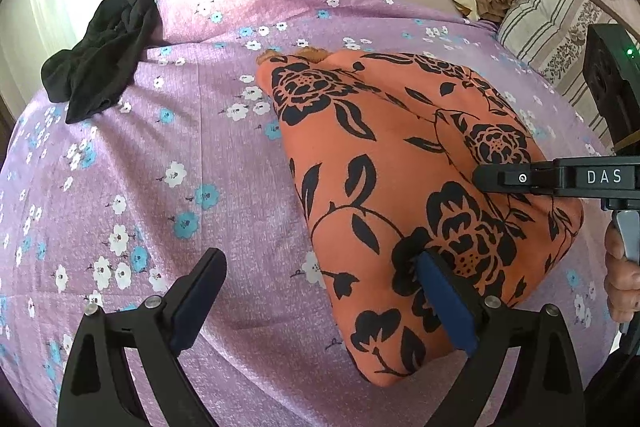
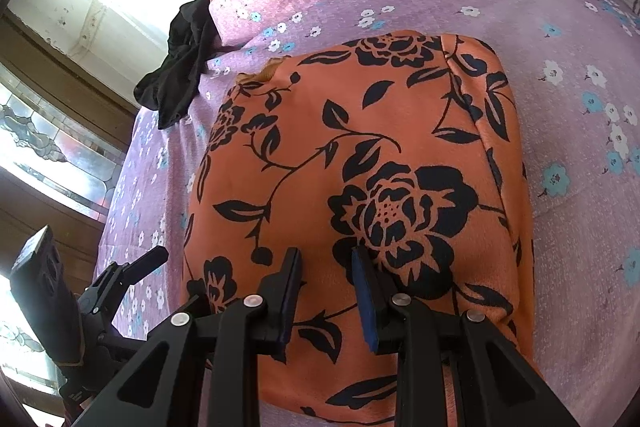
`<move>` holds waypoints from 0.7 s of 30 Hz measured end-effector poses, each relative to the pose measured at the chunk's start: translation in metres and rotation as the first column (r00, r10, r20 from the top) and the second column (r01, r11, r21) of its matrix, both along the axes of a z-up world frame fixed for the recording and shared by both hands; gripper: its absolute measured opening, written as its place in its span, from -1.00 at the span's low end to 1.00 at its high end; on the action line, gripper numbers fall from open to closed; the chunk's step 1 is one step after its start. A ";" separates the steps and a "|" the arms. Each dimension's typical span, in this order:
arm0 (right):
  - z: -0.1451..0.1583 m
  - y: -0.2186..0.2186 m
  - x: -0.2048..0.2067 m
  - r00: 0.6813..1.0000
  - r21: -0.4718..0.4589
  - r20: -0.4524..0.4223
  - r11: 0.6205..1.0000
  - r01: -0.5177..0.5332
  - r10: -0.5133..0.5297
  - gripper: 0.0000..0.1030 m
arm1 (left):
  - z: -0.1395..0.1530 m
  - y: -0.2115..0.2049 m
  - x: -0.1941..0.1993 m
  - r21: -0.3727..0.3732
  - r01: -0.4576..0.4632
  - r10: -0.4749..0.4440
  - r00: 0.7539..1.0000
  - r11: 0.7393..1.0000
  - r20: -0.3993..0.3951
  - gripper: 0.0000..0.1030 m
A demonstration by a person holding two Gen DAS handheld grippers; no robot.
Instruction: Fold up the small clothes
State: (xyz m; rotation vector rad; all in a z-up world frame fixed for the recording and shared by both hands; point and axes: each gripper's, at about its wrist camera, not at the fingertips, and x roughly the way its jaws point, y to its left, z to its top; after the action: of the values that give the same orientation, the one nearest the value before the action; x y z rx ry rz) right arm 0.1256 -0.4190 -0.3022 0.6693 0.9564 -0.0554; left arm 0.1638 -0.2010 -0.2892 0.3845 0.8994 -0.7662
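The right hand-held gripper (image 2: 326, 291) sits low over the near end of the orange floral garment (image 2: 360, 167), its jaws a narrow gap apart and, as far as its own view shows, holding nothing; whether the pads touch the cloth cannot be told. From this gripper the garment runs straight ahead and away, its long axis in line with the fingers, folded into a tidy rectangle with a fold ridge along its right side. Its far end lies well ahead, where a scrap of lighter trim peeks out at the far left corner.

The left hand-held gripper (image 1: 320, 299) is spread wide and holds nothing. Its right finger overlaps the near left edge of the same garment (image 1: 400, 187), while its left finger stands over the bare purple flowered sheet (image 1: 160, 187) of the bed. For this gripper the garment lies ahead and to the right, slanting away.

So the right gripper is the nearer and better centred one, squarely over the garment's near end. Judging by the task, a further fold would carry that near end forward along the long axis, or the piece may already count as done.

Farther off, ahead and left of both grippers, a crumpled black garment (image 1: 104, 51) lies at the sheet's edge, probably unfolded.
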 end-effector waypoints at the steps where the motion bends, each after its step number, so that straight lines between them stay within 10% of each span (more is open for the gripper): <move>1: 0.000 0.000 0.000 1.000 0.000 0.000 1.000 0.000 0.000 -0.42 | 0.000 0.000 0.000 0.001 0.001 -0.001 1.000 1.000 0.003 0.89; 21: 0.019 -0.016 -0.013 0.997 0.016 0.070 0.999 0.041 -0.042 -0.42 | 0.003 -0.005 -0.007 0.022 0.010 -0.011 0.998 1.000 0.063 0.89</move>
State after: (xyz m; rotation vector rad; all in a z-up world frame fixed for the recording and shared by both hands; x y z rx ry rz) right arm 0.1126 -0.4351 -0.2836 0.7004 0.8755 -0.0616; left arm 0.1571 -0.2064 -0.2864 0.4304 0.8477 -0.7509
